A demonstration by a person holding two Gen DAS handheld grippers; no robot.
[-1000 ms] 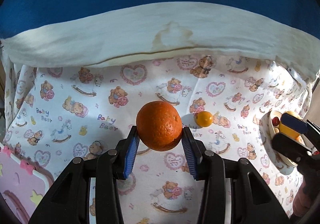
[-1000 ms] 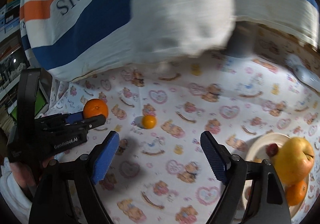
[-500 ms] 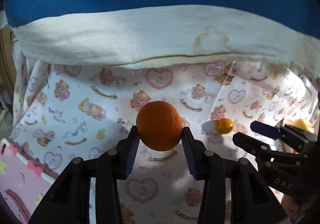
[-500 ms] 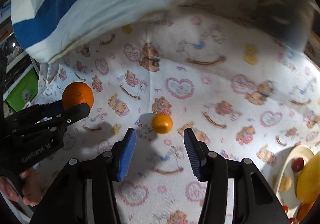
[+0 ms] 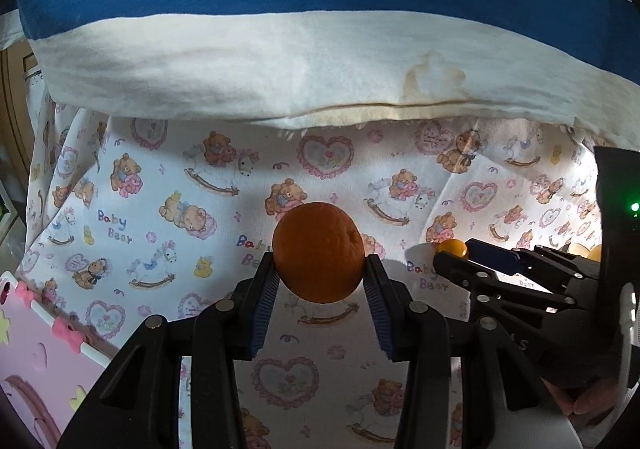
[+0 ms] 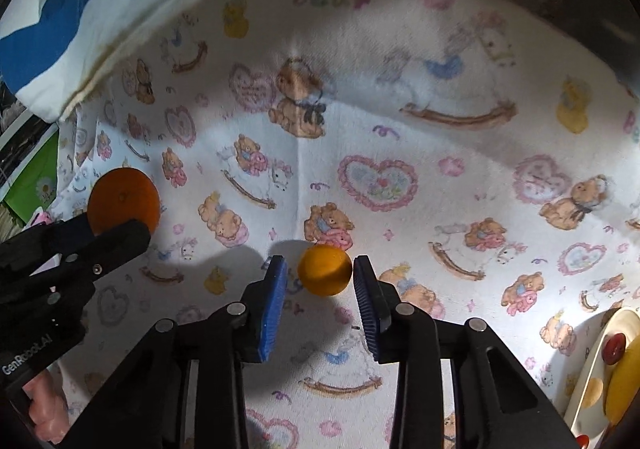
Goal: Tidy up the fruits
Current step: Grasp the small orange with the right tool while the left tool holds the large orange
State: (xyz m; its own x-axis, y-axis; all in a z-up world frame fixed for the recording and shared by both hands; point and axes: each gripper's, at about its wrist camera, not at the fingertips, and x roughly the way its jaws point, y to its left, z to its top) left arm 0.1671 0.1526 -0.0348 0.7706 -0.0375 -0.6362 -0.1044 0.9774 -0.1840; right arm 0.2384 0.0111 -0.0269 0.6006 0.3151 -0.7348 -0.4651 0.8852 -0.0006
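Note:
A large orange (image 5: 318, 251) hangs above the teddy-bear print sheet (image 5: 168, 209), and my left gripper (image 5: 320, 269) is shut on it. The right wrist view shows the same orange (image 6: 122, 197) at the left, in the left gripper (image 6: 116, 225). A small orange fruit (image 6: 325, 270) lies on the sheet between the blue pads of my right gripper (image 6: 318, 273). Its jaws are closing; the right pad touches the fruit and a narrow gap remains at the left pad. In the left wrist view the right gripper (image 5: 460, 255) reaches in from the right around that small fruit (image 5: 452, 248).
A cream plate (image 6: 588, 369) at the lower right holds a yellow fruit (image 6: 624, 381) and a small red one (image 6: 614, 347). A blue and white cushion (image 5: 320, 69) bounds the sheet at the back. A pink board (image 5: 36, 361) lies at the left. A hand (image 6: 44, 409) holds the left gripper.
My right gripper moved left and down from the plate to the small orange fruit, and its jaws narrowed around it. The left gripper kept the large orange and stayed nearly still.

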